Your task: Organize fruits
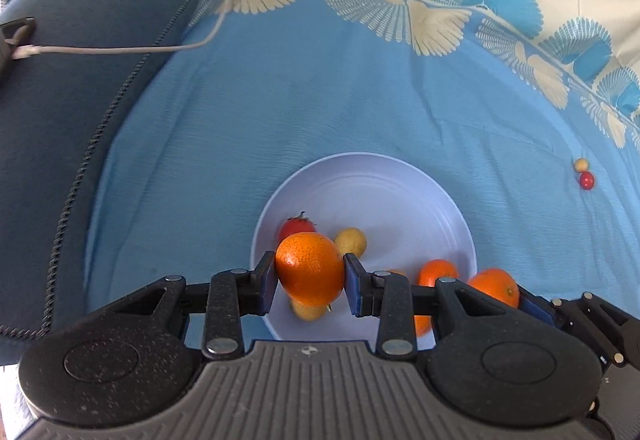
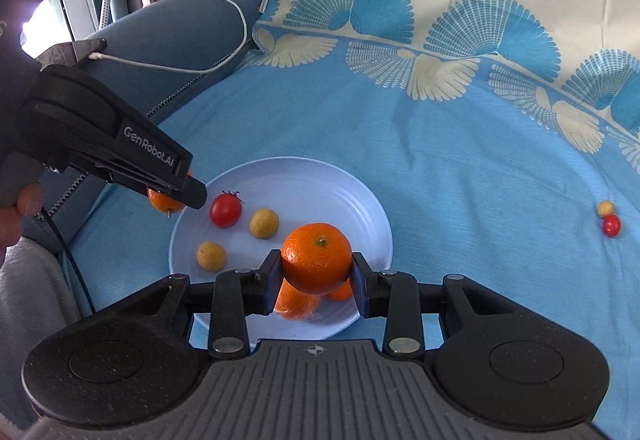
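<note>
A white plate (image 1: 400, 191) (image 2: 312, 179) lies on the blue cloth. My left gripper (image 1: 310, 276) is shut on a tangerine (image 1: 310, 270) above the plate's left edge; from the right wrist view this gripper (image 2: 176, 195) and its tangerine (image 2: 162, 201) show at the plate's left rim. My right gripper (image 2: 316, 274) is shut on another tangerine (image 2: 316, 258) (image 1: 494, 286) above the plate's near side. On the plate lie a cherry tomato (image 2: 225, 209), two small yellow fruits (image 2: 264, 224) (image 2: 211, 256) and tangerines (image 2: 296, 304) under my right gripper.
A small yellow fruit (image 2: 605, 207) and a red cherry tomato (image 2: 611, 226) lie together on the cloth (image 2: 460, 167) at the right. A dark blue cushion (image 1: 80, 99) with a white cable (image 1: 120, 48) borders the cloth on the left.
</note>
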